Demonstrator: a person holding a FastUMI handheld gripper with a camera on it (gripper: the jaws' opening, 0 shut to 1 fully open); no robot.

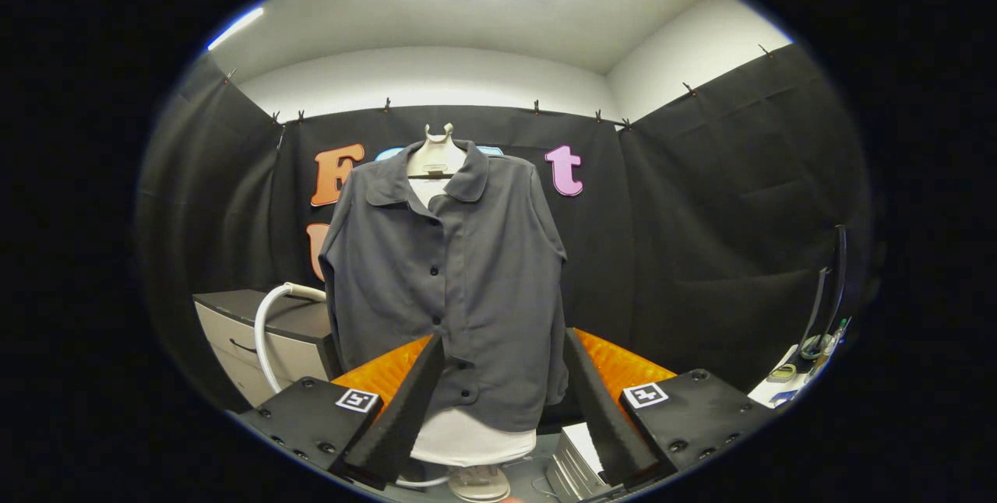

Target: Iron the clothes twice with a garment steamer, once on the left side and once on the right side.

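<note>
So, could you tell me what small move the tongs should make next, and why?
Probably swing toward the white hose beside the grey cabinet to find the steamer head. The tongs are open and hold nothing, with the dark grey shirt hanging on its mannequin just ahead, so no steaming pass can start yet.

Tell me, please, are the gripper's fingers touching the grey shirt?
Cannot tell. In the gripper view the open gripper frames the shirt hem, overlapping it, but depth is unclear.
</note>
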